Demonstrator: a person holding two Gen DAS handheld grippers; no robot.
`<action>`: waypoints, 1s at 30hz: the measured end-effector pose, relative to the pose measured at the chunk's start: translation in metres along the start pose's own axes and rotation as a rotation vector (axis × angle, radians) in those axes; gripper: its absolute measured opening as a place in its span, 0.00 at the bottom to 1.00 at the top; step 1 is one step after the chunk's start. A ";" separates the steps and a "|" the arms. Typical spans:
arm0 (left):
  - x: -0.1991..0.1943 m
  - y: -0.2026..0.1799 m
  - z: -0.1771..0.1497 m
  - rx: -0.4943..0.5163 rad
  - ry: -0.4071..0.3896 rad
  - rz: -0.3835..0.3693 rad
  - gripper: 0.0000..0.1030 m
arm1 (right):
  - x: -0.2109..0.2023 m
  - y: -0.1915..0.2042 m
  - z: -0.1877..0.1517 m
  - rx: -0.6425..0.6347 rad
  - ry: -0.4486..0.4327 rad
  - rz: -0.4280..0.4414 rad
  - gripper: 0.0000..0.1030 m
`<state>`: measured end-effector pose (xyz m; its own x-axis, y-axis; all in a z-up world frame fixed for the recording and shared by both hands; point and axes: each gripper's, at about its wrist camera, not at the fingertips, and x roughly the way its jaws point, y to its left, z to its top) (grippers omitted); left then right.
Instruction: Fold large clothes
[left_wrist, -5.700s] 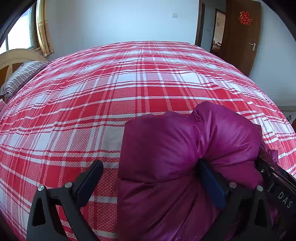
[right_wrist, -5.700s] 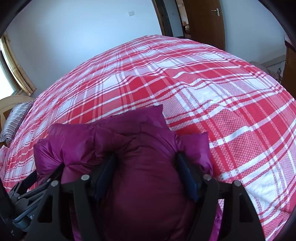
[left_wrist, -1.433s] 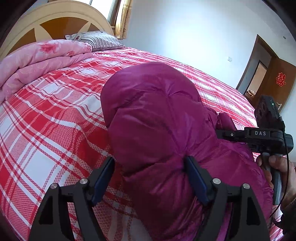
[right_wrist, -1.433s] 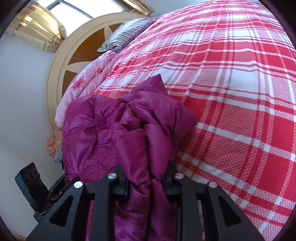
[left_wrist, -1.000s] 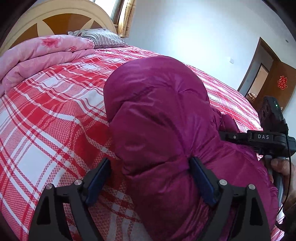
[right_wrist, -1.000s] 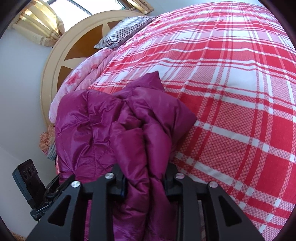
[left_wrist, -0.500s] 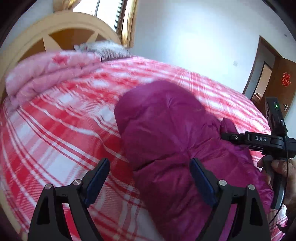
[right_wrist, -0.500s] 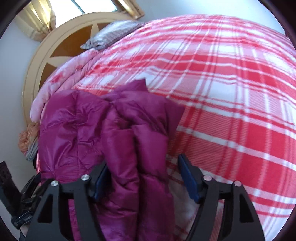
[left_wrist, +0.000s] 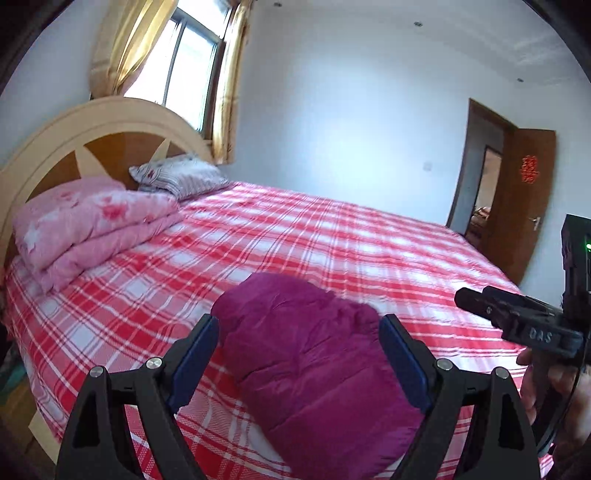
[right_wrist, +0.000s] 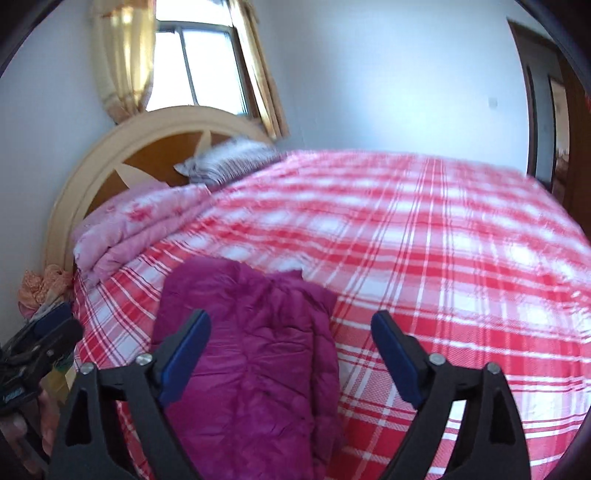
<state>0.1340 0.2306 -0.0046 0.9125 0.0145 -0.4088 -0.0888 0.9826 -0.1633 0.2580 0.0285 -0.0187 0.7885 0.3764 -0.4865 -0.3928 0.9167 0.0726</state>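
The bed (left_wrist: 332, 236), in a red plaid sheet, fills both views. The folded magenta jacket (left_wrist: 317, 365) lies on the bed near its front edge, well apart from the pink quilt (left_wrist: 85, 225) and striped pillow (left_wrist: 177, 177) at the headboard. Above the jacket, the left gripper (left_wrist: 299, 360) and right gripper (right_wrist: 291, 354) hang with fingers (left_wrist: 192, 362) spread wide, holding nothing.

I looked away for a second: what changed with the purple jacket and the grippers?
Both grippers let go: the left gripper and right gripper, a second ago shut on the folded purple jacket, have opened and lifted back. The jacket stays on the plaid bed, pink quilt unmoved.
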 end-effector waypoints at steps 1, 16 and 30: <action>-0.003 -0.003 0.001 0.003 -0.007 -0.005 0.86 | -0.007 0.004 0.001 -0.005 -0.017 -0.001 0.93; -0.019 -0.007 0.007 0.014 -0.045 -0.027 0.86 | -0.045 0.026 0.006 -0.048 -0.092 -0.007 0.95; -0.019 -0.010 0.005 0.027 -0.039 -0.029 0.86 | -0.052 0.034 -0.001 -0.058 -0.112 0.011 0.99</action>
<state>0.1199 0.2216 0.0093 0.9293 -0.0079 -0.3692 -0.0514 0.9873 -0.1505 0.2033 0.0405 0.0086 0.8304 0.4019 -0.3858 -0.4260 0.9044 0.0252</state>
